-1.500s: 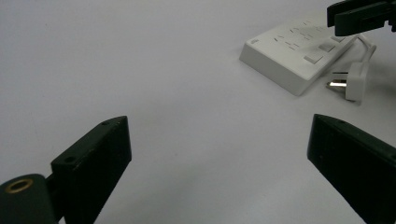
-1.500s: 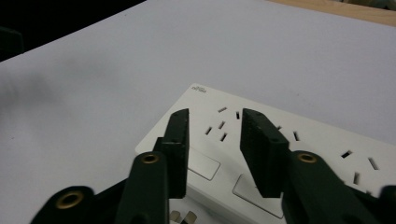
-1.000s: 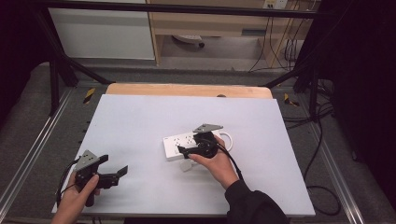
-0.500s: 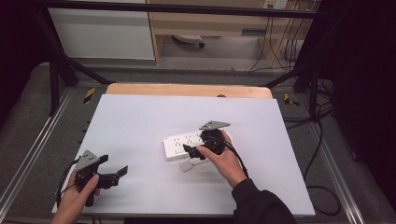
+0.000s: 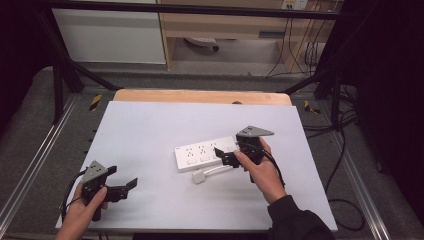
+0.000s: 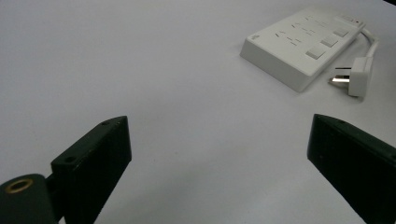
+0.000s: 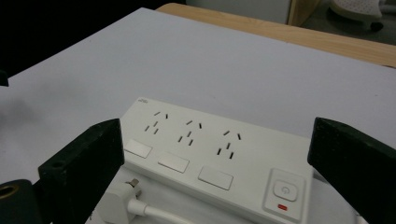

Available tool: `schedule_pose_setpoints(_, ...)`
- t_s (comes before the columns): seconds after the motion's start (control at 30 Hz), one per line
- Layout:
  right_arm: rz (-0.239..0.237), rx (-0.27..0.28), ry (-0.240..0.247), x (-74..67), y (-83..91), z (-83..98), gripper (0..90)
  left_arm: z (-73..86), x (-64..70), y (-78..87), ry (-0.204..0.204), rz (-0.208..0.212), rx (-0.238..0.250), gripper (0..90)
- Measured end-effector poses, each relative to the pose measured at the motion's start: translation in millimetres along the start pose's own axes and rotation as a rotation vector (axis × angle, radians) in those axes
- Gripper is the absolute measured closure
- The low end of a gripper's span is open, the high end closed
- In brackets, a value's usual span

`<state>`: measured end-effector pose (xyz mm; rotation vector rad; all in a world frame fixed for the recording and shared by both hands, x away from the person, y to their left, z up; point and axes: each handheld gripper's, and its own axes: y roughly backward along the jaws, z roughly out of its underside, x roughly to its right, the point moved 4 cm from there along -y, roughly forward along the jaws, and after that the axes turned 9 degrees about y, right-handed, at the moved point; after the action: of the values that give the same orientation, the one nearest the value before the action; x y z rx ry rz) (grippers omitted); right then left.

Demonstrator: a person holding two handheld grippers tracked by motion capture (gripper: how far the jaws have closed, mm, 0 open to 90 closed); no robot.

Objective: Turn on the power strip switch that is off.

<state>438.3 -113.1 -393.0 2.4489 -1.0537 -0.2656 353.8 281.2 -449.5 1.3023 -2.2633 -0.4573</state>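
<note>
Two black grippers — left gripper (image 5: pixel 122 186), right gripper (image 5: pixel 226 157) (grey three-cornered top plates, trailing black cables) — one dark sleeve (image 5: pixel 295 222).

Right tongs (image 7: pixel 217 175): the two black jaws stand wide apart, nothing between them touching either; they have just been opening. White power strip (image 7: pixel 219 158) lies flat on the white desk (image 7: pixel 187 60) beyond the jaws, showing three socket groups, three rocker switches and one power button with a red mark. A white plug (image 7: pixel 119 203) with its cable lies just beside the strip's near edge.
</note>
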Motion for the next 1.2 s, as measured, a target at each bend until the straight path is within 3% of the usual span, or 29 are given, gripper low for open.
schedule_pose_setpoints(0.37, 0.04, 0.071, -0.044, 28.1, 40.8, 1.8, 5.6, 0.4, -2.3, 0.4, 0.019, -0.013, 0.005, 6.4)
schedule_pose_setpoints(0.73, 0.098, 0.124, -0.081, 49.2, 70.4, 9.3, 4.6, 0.5, -2.4, 0.4, 0.022, -0.008, 0.004, 6.4)
schedule_pose_setpoints(0.97, 0.142, 0.146, -0.085, 60.0, 87.7, 21.4, 3.6, 0.8, -1.8, 0.2, 0.021, -0.006, 0.003, 6.5)
schedule_pose_setpoints(1.2, 0.187, 0.144, -0.104, 70.4, 101.6, 45.6, 3.5, 0.4, -2.0, -0.6, 0.023, -0.009, 0.001, 6.4)
